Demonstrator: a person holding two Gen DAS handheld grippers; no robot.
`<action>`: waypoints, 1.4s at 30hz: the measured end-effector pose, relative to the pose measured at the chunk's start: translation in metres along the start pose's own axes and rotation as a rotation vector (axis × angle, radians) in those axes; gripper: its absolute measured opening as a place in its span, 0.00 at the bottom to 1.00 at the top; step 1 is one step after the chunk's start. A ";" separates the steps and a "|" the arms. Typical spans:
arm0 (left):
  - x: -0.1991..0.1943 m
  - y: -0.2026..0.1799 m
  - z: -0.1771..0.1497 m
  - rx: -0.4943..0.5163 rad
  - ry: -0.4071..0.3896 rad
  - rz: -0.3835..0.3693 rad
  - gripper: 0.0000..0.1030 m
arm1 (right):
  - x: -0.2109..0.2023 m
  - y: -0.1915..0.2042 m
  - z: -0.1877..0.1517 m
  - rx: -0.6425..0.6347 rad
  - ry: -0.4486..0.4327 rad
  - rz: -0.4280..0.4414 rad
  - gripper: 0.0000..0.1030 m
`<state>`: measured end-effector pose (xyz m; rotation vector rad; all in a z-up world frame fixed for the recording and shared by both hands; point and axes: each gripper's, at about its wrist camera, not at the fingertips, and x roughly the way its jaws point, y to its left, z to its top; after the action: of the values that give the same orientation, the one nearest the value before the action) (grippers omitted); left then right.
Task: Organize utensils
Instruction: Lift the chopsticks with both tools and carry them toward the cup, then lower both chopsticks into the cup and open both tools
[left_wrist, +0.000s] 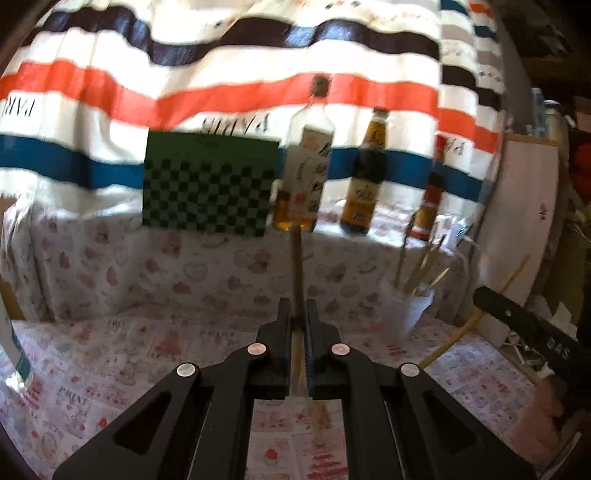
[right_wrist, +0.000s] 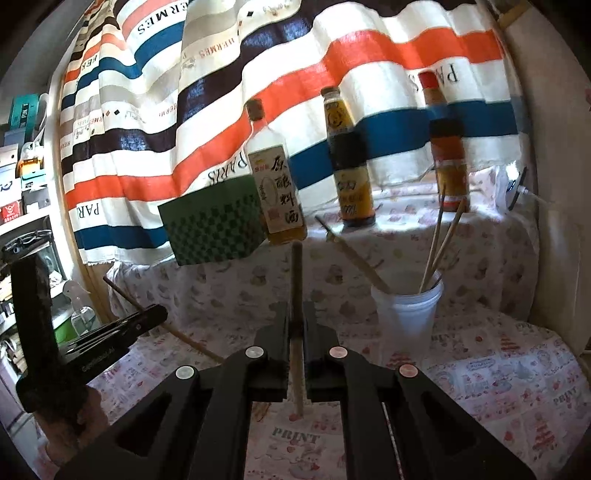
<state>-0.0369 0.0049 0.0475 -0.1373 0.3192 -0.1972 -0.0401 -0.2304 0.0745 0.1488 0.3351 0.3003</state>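
Status: task in progress, judged partly complete.

The white cup (right_wrist: 406, 310) stands on the counter (right_wrist: 517, 387), on its patterned cover, to the right of centre. It already contains several chopsticks (right_wrist: 439, 243), which lean against its rim. These count as sorted.

The left gripper (left_wrist: 298, 314) has its fingers narrowed onto one chopstick (left_wrist: 295, 258), clamped between the pads and pointing forward and upward. The right gripper (right_wrist: 295, 314) has its fingers likewise closed on a second chopstick (right_wrist: 296, 280); that stick's lower end hangs just above the counter. Both grippers are held clear of the cup, the right one nearer to it.

Remaining work, as judged from this position: carry each held chopstick over the cup rim, lower it inside, then release.

No further loose utensils can be confirmed on the visible part of the counter.

Three bottles (right_wrist: 347, 155) and a green checkered box (right_wrist: 214, 229) stand on the raised ledge behind; they do not obstruct the path to the cup.
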 end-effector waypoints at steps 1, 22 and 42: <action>-0.006 -0.004 0.001 0.017 -0.027 -0.003 0.04 | -0.004 0.000 0.002 -0.008 -0.025 -0.015 0.06; 0.047 -0.083 0.119 0.018 -0.148 -0.083 0.05 | -0.037 -0.041 0.107 -0.044 -0.310 -0.089 0.06; 0.150 -0.119 0.096 0.001 -0.048 -0.254 0.05 | 0.025 -0.116 0.109 0.057 -0.398 -0.175 0.06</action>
<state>0.1139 -0.1331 0.1130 -0.1808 0.2536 -0.4447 0.0502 -0.3423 0.1464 0.2293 -0.0387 0.0830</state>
